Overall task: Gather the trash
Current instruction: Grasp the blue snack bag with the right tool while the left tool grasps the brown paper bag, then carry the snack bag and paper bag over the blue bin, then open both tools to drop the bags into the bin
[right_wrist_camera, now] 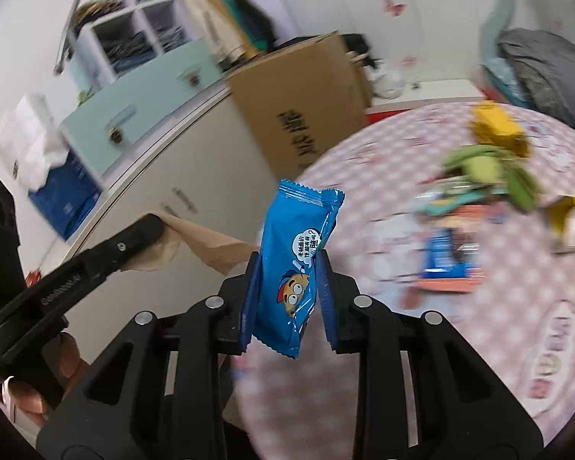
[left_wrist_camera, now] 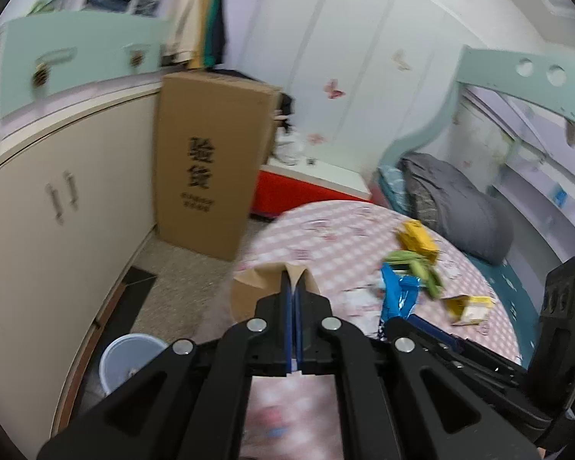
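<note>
My right hand-held gripper (right_wrist_camera: 287, 268) pinched a blue snack wrapper (right_wrist_camera: 293, 264) upright above the checked surface (right_wrist_camera: 498, 306); my left hand-held gripper (left_wrist_camera: 294, 287) was clamped narrow on the brown paper bag (left_wrist_camera: 249, 291) at the surface's edge; more wrappers (left_wrist_camera: 414, 257) lay scattered beyond.

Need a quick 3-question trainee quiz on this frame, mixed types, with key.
1. True or false: the right gripper holds a blue snack wrapper.
2. The left gripper is shut on: A) yellow box B) brown paper bag C) bucket
3. Fill in: the remaining trash lies on the pink checked ____.

Key: 1 true. 2 B, the brown paper bag. 3 tablecloth.
</note>
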{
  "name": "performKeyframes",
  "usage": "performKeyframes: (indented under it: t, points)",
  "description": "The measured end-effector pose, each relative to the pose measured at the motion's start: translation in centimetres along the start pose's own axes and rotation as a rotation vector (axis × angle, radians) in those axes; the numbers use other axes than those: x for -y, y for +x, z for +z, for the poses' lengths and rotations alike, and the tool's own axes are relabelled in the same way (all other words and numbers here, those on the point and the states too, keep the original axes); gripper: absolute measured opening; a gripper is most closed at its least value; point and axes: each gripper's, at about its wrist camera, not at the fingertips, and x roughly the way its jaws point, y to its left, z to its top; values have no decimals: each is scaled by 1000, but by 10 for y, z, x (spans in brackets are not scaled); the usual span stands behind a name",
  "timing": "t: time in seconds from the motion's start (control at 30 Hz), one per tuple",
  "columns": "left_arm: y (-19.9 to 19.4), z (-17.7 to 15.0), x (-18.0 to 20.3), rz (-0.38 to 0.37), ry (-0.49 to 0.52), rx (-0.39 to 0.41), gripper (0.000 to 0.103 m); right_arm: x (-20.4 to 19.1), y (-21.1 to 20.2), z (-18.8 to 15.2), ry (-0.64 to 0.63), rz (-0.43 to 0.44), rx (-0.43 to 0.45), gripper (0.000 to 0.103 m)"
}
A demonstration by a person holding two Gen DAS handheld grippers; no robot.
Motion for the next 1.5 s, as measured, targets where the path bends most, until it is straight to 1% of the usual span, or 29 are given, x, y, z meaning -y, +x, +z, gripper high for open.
performKeyframes:
  t: [0.07,0.17,0.2,0.27,0.37,0.47,0.5,0.57,0.63,0.7,0.73,0.8,0.97,1.1,1.27,1.43,1.5]
  points:
    - [-4,0,-29,25,-41,1,1,-20,15,-1,-25,24,-24,28]
    - [-7,-5,-81,81,-113,-11,1,-54,43,-6,-72,59,-68,28]
    - [-7,-7,-93,97,-124,-13,1,-65,53,-7,-87,69,-82,28]
    - [-4,-13,-125,146,-155,-26,1,-86,77,-12,-118,91,-115,28]
    - [7,-22,-166,184,-205,-64,1,-114,118,-22,-152,118,-176,28]
    - [17,-34,-203,242,-250,-92,1,-133,159,-37,-172,138,-234,29]
    - [20,-36,-213,254,-262,-101,1,-139,173,-43,-181,139,-252,30]
    - [29,-44,-238,291,-291,-125,2,-148,195,-52,-199,144,-275,36]
    - [37,-50,-253,337,-298,-145,2,-154,221,-63,-208,145,-298,54]
    - [48,-58,-270,352,-317,-179,2,-157,241,-71,-212,121,-317,55]
    - [52,-61,-276,360,-325,-192,2,-158,246,-74,-209,125,-330,55]
    - [59,-67,-285,381,-330,-211,2,-156,254,-79,-199,123,-353,57]
    - [73,-74,-292,384,-334,-244,2,-150,257,-84,-183,106,-365,59]
    - [78,-75,-288,378,-319,-252,2,-146,249,-81,-181,89,-342,62]
    - [81,-73,-279,373,-305,-253,2,-142,241,-76,-178,84,-319,63]
    - [85,-68,-269,370,-288,-261,2,-134,232,-69,-149,85,-280,64]
    - [89,-66,-266,368,-280,-263,2,-129,230,-67,-138,66,-264,64]
